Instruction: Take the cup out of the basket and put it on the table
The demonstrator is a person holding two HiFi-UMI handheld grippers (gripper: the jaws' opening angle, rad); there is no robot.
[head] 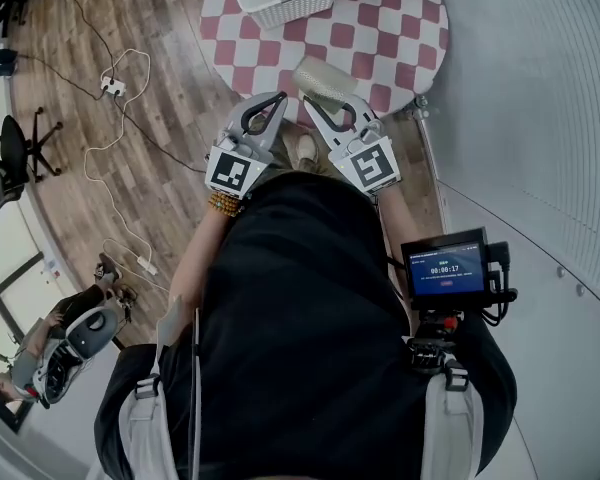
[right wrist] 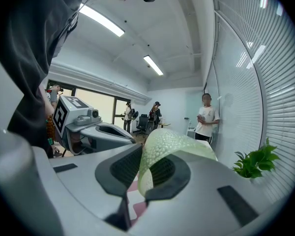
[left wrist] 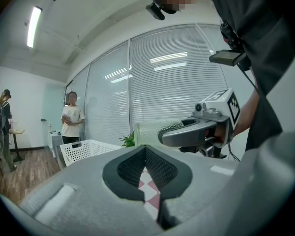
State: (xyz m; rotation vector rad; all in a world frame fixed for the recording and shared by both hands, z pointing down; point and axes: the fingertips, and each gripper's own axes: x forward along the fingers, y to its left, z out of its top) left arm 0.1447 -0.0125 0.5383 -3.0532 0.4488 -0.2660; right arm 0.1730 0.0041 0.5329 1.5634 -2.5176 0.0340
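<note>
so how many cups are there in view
1: the pale green cup, clamped in the right gripper above the checkered table's near edge. The basket is partly out of frame, so more may be hidden.

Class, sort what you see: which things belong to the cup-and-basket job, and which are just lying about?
Job: cup, gripped by the right gripper; white basket; checked table.
Lying about: power strip, office chair, potted plant.

There are two claws, the left claw and right claw, one cup, one basket and one table.
</note>
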